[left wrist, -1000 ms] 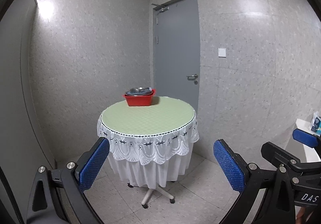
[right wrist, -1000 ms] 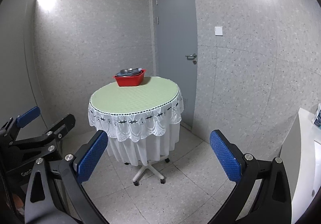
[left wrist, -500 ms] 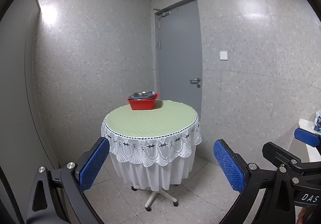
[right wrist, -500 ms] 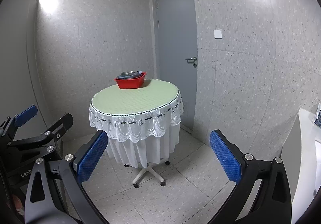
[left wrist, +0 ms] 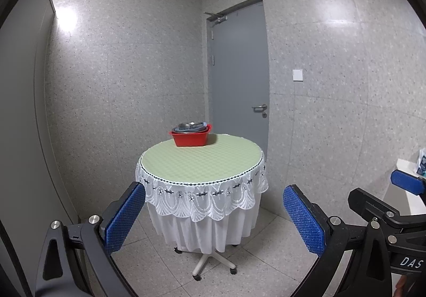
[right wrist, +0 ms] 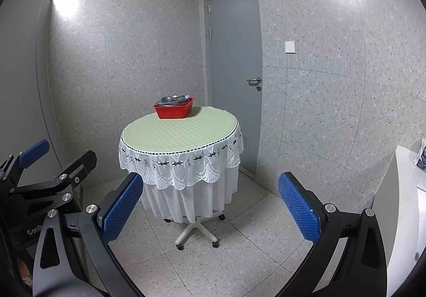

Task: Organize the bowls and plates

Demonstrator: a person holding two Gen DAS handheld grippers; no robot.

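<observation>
A red plastic basin stands at the far side of a round table with a green top and white lace cloth. Stacked metal and grey dishes sit inside it. The basin also shows in the right wrist view, with the dishes in it, on the table. My left gripper is open and empty, well short of the table. My right gripper is open and empty, also away from the table.
A grey door is shut behind the table. Speckled walls close the room. A white counter stands at the right with a packet on it. The table rests on a wheeled chair base on tiled floor.
Both grippers have drawn back from the table and tilted up a little; the table and basin look smaller and sit lower in both views. Both grippers stay open.
</observation>
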